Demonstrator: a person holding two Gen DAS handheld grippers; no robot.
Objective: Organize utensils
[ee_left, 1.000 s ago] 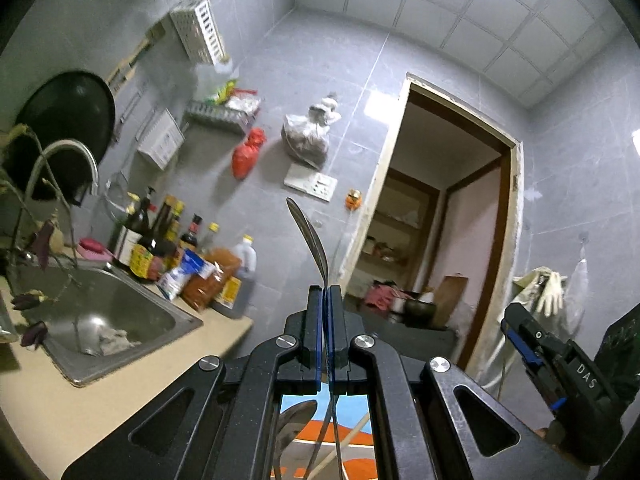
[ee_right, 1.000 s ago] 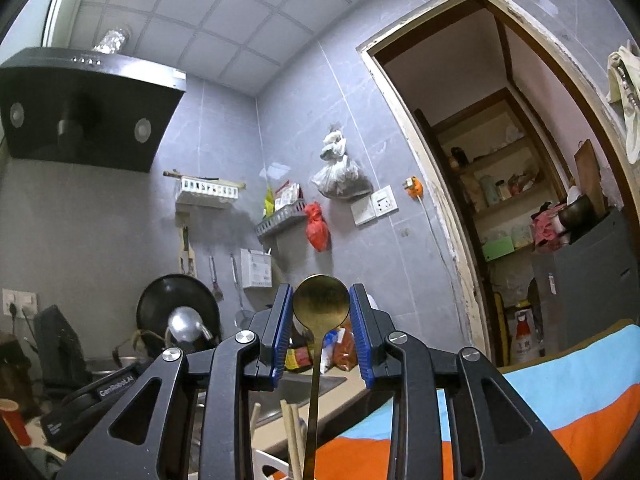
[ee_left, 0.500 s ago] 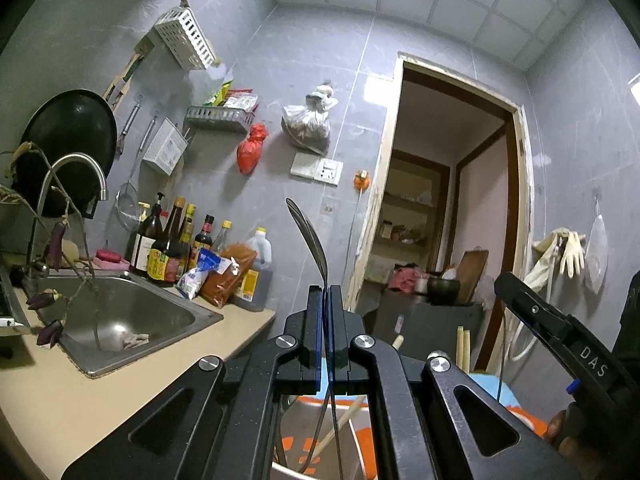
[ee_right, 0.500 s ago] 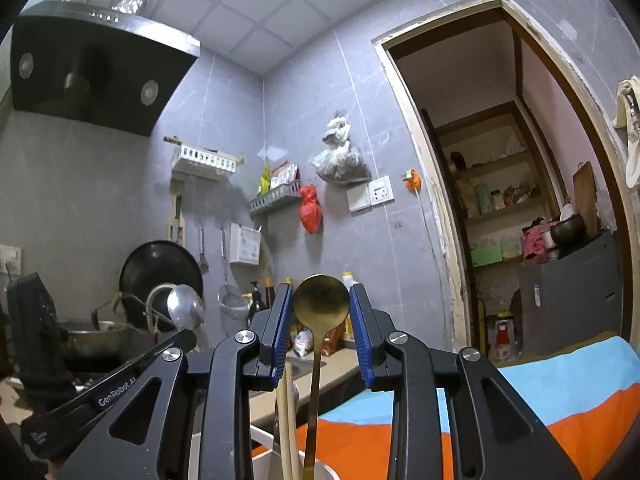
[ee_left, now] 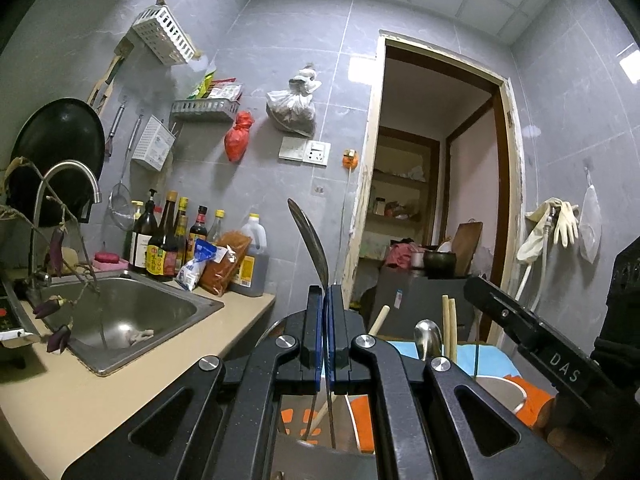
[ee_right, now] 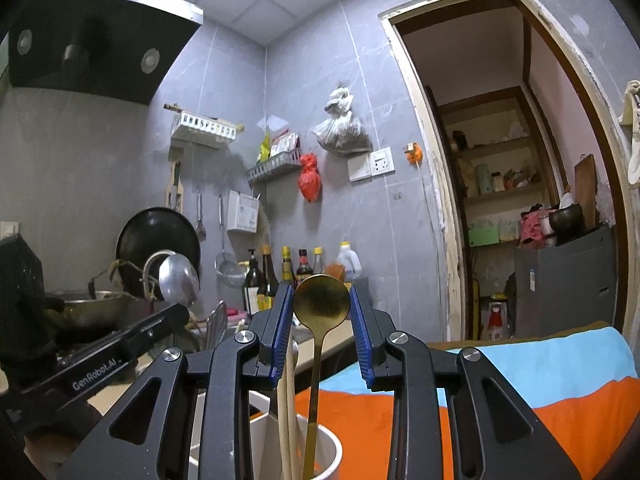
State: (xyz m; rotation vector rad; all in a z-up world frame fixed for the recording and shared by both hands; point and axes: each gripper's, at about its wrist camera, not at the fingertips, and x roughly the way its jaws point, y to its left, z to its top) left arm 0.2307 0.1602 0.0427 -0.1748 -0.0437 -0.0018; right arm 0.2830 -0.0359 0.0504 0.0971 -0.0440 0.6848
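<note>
At the far left a steel sink [ee_left: 132, 320] is sunk into the beige desk [ee_left: 80, 412], with a row of sauce bottles [ee_left: 172, 244] standing against the grey tiled wall behind it. Right of the sink, the left gripper [ee_left: 325, 330] has its fingers closed on the thin handle of a silver spoon [ee_left: 312, 240], which stands upright edge-on, its bowl above the fingers and its handle running down into a container below. In the right wrist view, the right gripper [ee_right: 320, 332] points level; its blue-padded fingers sit either side of the bowl of a gold spoon [ee_right: 322, 302], and narrow gaps show on both sides, so whether they press on it cannot be told. The gold spoon's handle goes down into a white cup [ee_right: 324, 452], beside pale chopsticks [ee_right: 286, 400]. The cup stands on an orange and blue cloth [ee_right: 560, 384]. Further right is an open doorway [ee_right: 520, 200] with shelves.
</note>
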